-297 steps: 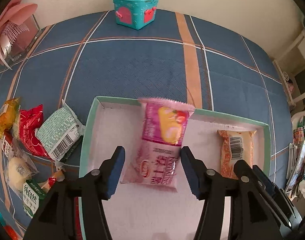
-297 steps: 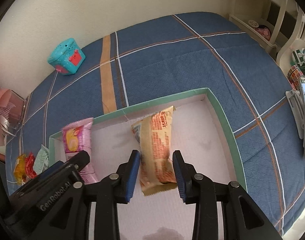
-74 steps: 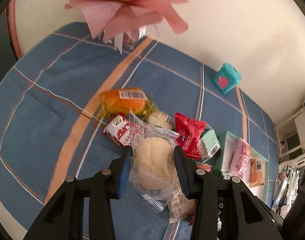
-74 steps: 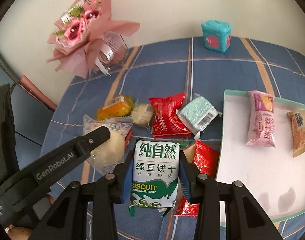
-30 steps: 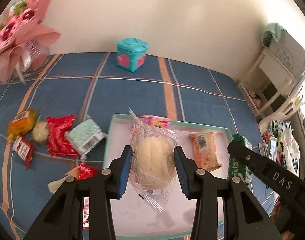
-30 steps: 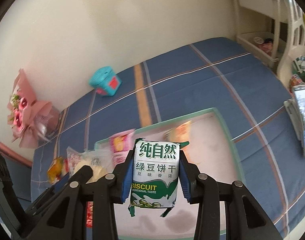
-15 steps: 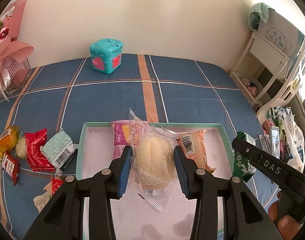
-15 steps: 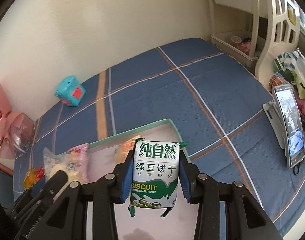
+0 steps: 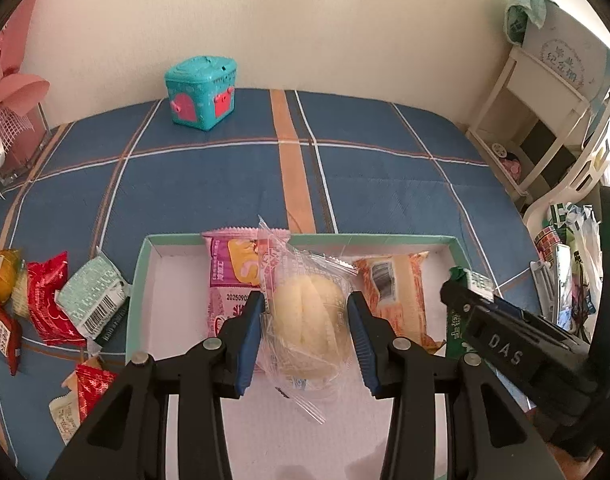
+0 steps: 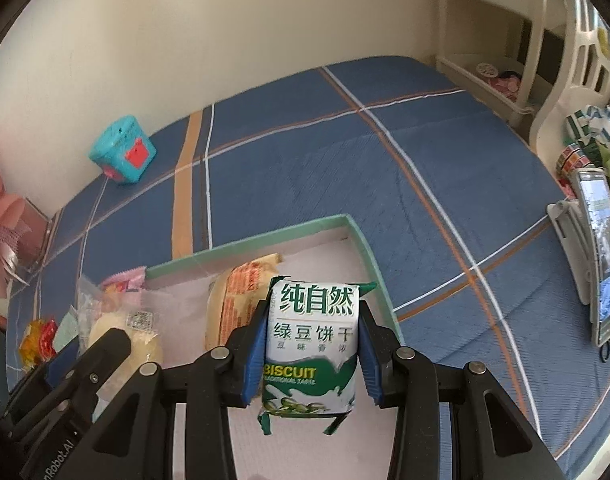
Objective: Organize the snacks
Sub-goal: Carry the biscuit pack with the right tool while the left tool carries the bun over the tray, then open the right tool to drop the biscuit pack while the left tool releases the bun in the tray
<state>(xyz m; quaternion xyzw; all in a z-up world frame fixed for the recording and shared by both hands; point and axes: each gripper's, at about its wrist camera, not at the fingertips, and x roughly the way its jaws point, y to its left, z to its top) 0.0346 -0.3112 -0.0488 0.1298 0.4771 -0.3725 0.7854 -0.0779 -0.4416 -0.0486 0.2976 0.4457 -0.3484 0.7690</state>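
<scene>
Both grippers have come from the loose pile at the table's left over to the tray, each bringing a snack, and now hang lower above it than a second ago. On the blue plaid tablecloth the shallow white tray with its mint-green rim takes up the near middle. A pink packet and an orange packet lie in its far half, side by side; its near half is bare white floor. Cloth lies open beyond the far rim as far as a teal box by the wall. Left of the tray, red, mint and yellow packets crowd up to its left rim.

Above the tray, the left gripper is clamped on a pale round bun in a crinkled clear wrapper. To its right, the right gripper is clamped on a white-and-green biscuit pack, upright, near the tray's right rim.
</scene>
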